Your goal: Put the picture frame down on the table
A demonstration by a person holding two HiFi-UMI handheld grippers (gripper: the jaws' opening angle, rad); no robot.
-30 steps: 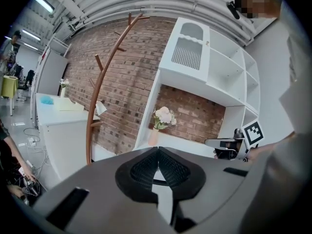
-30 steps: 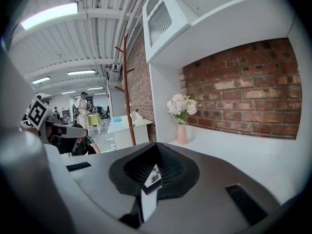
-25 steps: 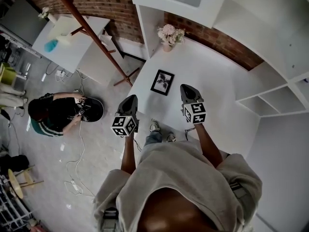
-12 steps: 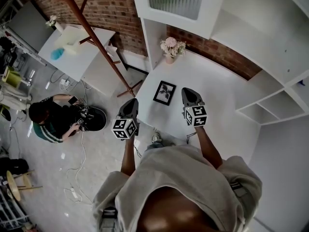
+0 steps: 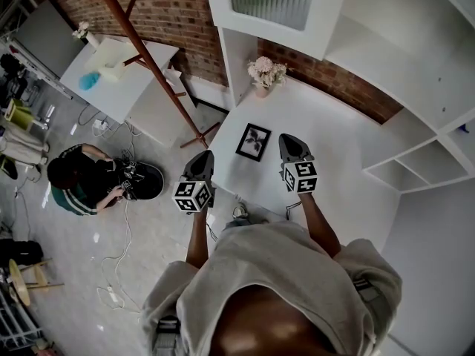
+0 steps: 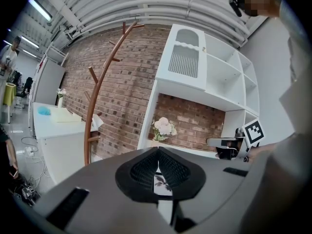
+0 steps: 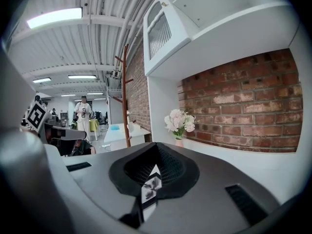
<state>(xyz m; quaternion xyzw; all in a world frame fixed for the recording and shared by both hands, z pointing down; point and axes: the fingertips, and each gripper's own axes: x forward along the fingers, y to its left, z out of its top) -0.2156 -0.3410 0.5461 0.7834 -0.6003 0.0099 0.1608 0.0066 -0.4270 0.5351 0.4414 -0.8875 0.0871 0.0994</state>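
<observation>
Left gripper [image 5: 202, 155] and right gripper [image 5: 287, 138], jaws together, empty; picture frame [image 5: 253, 142] lies between them

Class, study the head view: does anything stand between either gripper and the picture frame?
Nothing visible does. The frame lies flat on the table, with only bare tabletop between it and the left gripper and right gripper. The vase of flowers stands beyond the frame, out of the way.

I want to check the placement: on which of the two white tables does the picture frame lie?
The near table, with the flower vase at its back; the picture frame lies flat there. The far-left table has no frame.
</observation>
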